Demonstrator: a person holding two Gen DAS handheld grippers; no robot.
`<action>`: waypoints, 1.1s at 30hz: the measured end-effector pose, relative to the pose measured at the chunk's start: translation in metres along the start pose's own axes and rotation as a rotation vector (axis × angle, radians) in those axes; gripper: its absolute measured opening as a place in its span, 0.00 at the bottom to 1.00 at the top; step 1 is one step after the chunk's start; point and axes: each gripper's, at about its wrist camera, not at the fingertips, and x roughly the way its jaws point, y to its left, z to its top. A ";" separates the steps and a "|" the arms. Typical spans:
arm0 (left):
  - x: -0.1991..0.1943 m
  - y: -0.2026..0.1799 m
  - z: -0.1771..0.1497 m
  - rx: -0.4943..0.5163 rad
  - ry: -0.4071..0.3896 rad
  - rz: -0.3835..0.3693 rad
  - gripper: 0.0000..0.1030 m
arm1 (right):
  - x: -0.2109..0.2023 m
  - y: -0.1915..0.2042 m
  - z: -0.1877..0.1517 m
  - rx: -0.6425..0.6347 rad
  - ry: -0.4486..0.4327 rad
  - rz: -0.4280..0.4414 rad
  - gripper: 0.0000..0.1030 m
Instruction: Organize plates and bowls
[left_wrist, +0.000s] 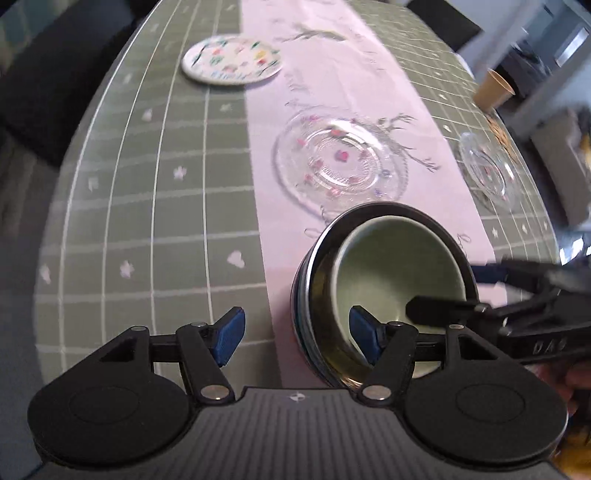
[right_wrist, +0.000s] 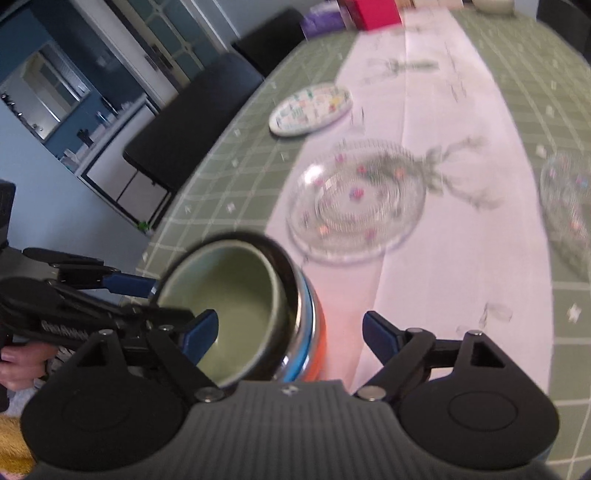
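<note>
Left tool (left_wrist: 295, 334) open, lower frame, beside nested green bowl (left_wrist: 395, 273). Right tool (right_wrist: 290, 332) also open. Judgement: keep stack level, square fingers before closing.

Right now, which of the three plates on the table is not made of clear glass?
The white plate with colourful prints, lying farthest away on the green cloth. The large glass plate on the pink runner and the smaller glass plate at the right are both transparent.
</note>
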 end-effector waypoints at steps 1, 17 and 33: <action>0.003 0.005 -0.001 -0.035 0.011 -0.020 0.75 | 0.005 -0.003 -0.001 0.023 0.020 0.011 0.81; 0.033 0.016 0.005 -0.257 0.129 -0.147 0.64 | 0.026 -0.014 0.005 0.227 0.112 0.075 0.50; 0.004 0.011 0.020 -0.080 -0.076 0.003 0.75 | 0.024 -0.019 0.019 0.207 0.091 0.115 0.60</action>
